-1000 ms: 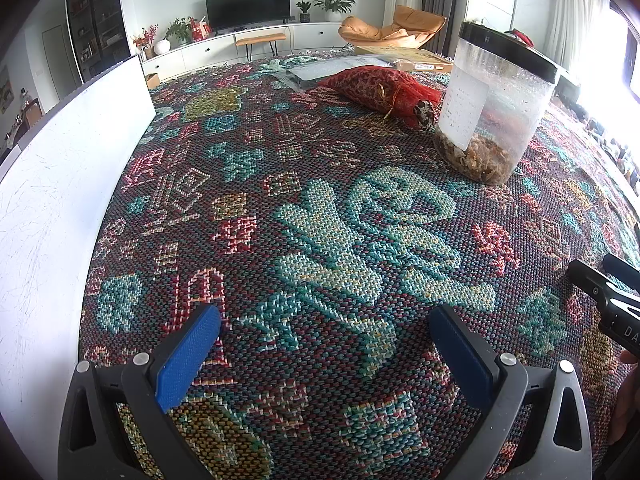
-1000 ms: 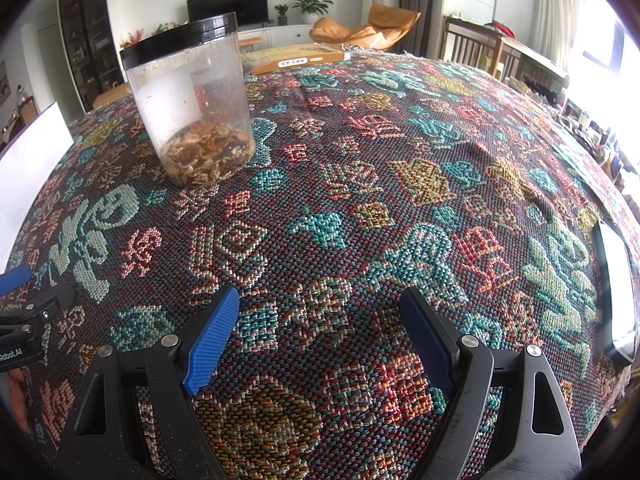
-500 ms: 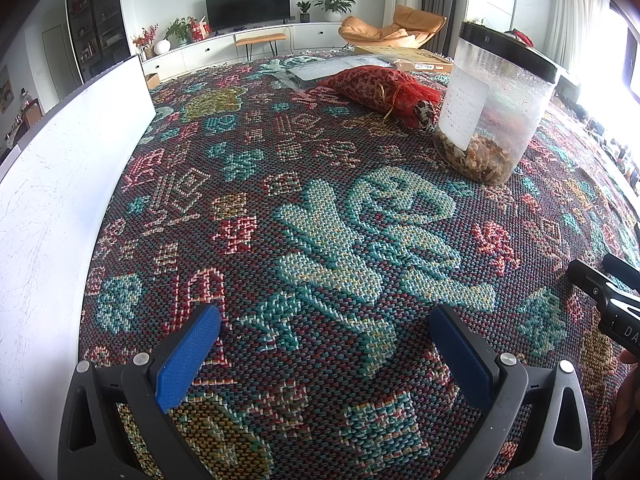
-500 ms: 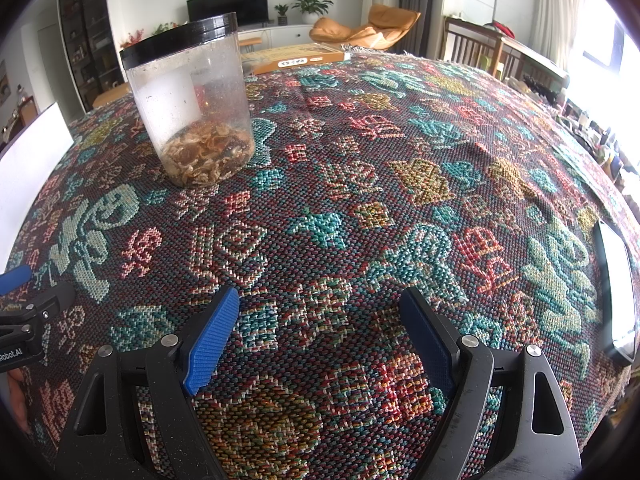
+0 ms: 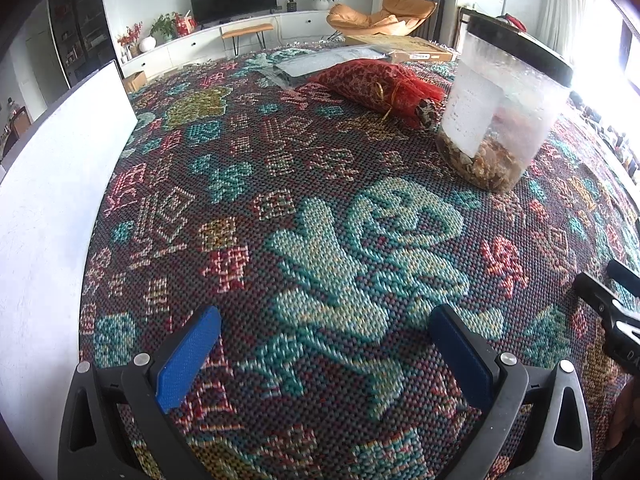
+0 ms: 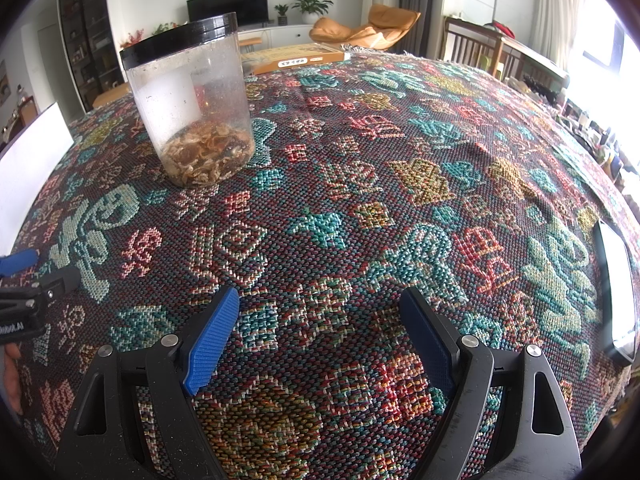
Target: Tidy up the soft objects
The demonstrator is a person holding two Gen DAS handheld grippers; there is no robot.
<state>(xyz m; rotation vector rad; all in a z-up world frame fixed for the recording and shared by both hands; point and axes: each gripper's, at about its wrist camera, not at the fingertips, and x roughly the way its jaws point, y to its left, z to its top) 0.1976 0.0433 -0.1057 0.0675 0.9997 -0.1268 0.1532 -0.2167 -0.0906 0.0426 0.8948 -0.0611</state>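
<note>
In the left wrist view, the left gripper (image 5: 324, 320) fills the bottom of the frame with its two blue-padded black fingers (image 5: 186, 354) spread wide apart, nothing between them, poised over a woven tablecloth with teal, red and yellow patterns (image 5: 280, 184). In the upper middle of that frame lies a red drawstring fabric pouch with a gold pattern (image 5: 372, 84), resting on the cloth just to the left of a clear round plastic jar with a black lid (image 5: 504, 112); whether pouch and jar touch cannot be told. The jar stands upright at the upper right, a white label on its side and a layer of brown dried pieces in its bottom. Behind the pouch a flat grey plastic bag (image 5: 324, 60) and a flat yellow cardboard box (image 5: 404, 46) lie near the far edge of the table. A white board (image 5: 52, 184) runs along the left side of the frame. At the right edge, part of the right gripper's black body shows. In the right wrist view, the right gripper (image 6: 318, 304) sits at the bottom centre, its blue-padded fingers (image 6: 210, 344) likewise parted wide and empty above the cloth. The jar (image 6: 192, 104) stands at the upper left of this frame, well apart from the fingers; the pouch is not seen here. A white flat object (image 6: 616, 284) lies at the right edge of the frame.
</note>
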